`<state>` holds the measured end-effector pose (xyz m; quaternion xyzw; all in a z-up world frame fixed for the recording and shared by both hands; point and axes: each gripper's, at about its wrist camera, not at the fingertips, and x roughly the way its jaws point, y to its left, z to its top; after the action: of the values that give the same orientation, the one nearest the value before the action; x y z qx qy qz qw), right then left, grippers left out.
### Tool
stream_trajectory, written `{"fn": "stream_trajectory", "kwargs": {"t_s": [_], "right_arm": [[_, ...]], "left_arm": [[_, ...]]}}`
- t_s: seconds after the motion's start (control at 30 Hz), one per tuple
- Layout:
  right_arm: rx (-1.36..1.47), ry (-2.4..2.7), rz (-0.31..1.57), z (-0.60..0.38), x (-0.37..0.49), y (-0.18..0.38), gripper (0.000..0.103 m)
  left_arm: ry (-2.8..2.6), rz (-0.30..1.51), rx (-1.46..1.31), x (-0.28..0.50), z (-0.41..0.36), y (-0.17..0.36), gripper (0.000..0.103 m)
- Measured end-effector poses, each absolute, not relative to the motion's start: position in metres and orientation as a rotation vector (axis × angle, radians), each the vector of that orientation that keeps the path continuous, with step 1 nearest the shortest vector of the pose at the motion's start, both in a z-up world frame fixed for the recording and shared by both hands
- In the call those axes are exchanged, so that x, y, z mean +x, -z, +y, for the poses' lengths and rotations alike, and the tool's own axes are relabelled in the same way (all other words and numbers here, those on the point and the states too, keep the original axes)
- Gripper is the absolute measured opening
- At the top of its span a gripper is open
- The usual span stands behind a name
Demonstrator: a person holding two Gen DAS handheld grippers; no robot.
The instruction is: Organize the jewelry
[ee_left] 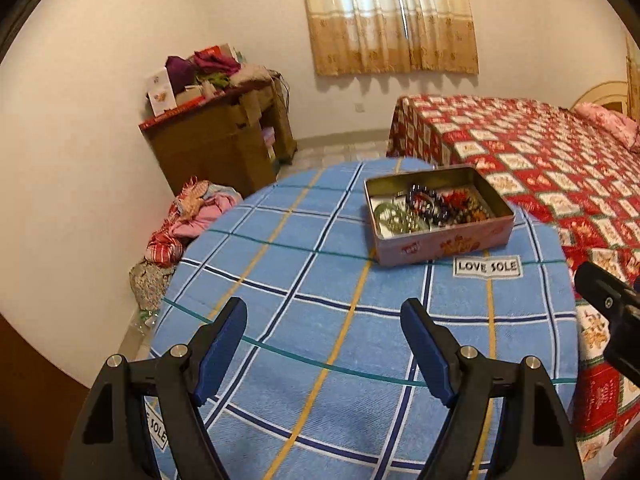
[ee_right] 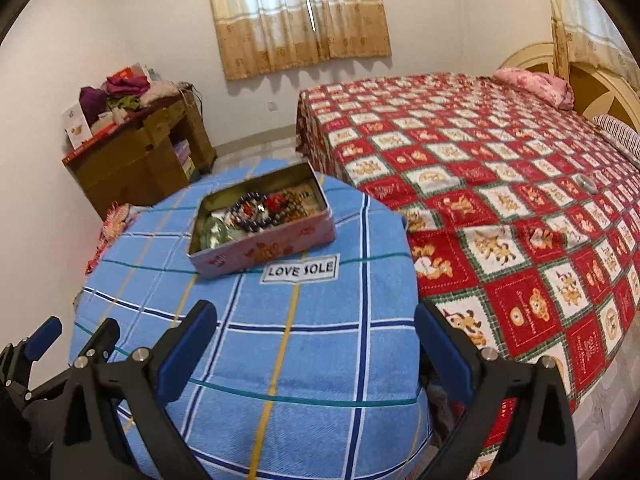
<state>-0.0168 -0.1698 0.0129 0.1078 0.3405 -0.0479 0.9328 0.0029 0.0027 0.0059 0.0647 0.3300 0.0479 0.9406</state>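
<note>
You are holding both tongs above the near part of a round table draped in a blue checked cloth (ee_left: 320, 280), and both are hanging apart from the task's things. The left gripper (ee_left: 324, 312) is spread wide and carrying nothing; the right gripper (ee_right: 316, 320) is likewise released and empty.

The landmark is an open pink tin (ee_right: 264, 252), which is sitting on the far side of the cloth, just behind a "LOVE SOLE" label (ee_right: 300, 270). The jewelry (ee_right: 256, 212) is lying inside that tin: green bangles at its left end, dark beads in its middle, red and amber pieces toward its right end. No loose pieces are showing on the cloth around the tin.

With everything already in the tin, this is fitting either a sorting job under way or one just finished, so you are pausing between steps. Any reach toward the tin is calling for clearing its upright walls and coming down from above.
</note>
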Motion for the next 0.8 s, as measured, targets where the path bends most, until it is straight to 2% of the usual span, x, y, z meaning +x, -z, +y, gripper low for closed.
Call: {"fn": "stream_trajectory", "kwargs": {"t_s": [0.8], "right_arm": [[0.208, 0.099, 0.402, -0.169, -0.038, -0.075, 0.103]], "left_arm": [[-0.064, 0.520, 0.079, -0.008, 0.005, -0.054, 0.079]]}}
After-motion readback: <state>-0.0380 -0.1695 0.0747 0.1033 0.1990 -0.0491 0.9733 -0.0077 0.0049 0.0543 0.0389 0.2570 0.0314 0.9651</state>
